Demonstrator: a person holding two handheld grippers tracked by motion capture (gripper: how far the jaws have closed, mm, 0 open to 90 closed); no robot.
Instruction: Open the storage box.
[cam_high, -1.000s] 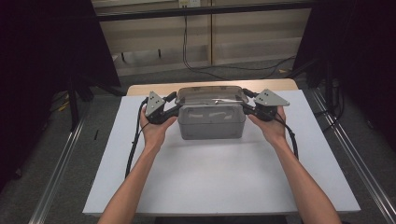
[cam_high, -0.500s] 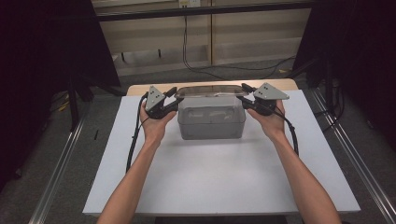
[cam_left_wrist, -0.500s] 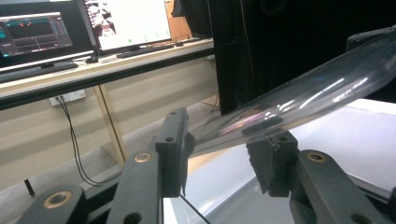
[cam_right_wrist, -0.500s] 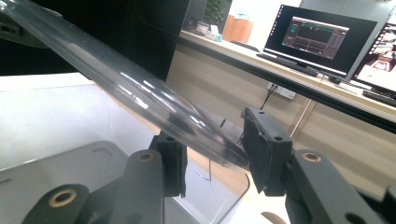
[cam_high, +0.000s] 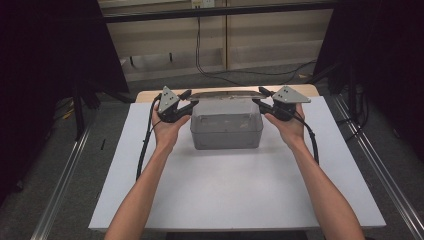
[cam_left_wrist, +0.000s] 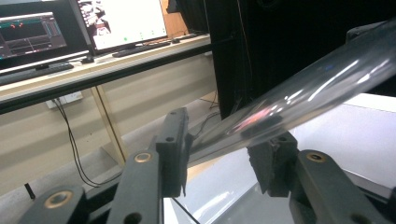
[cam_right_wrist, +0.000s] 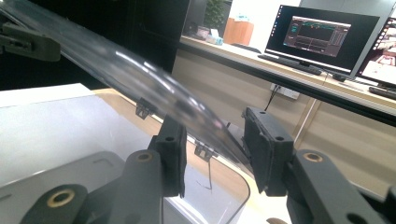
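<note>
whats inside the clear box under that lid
Through the see-through walls of the clear box nothing distinct shows. The lid, raised at its back edge between the left tongs and right tongs, and glare hide parts of the floor.

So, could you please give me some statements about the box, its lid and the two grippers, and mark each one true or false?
1. The clear lid is lifted above the box. True.
2. The left gripper holds one end of the lid. True.
3. The right gripper rests on the table. False: it holds the lid's other end, in the air.
4. The box stands on the floor. False: it stands on the white table.
</note>
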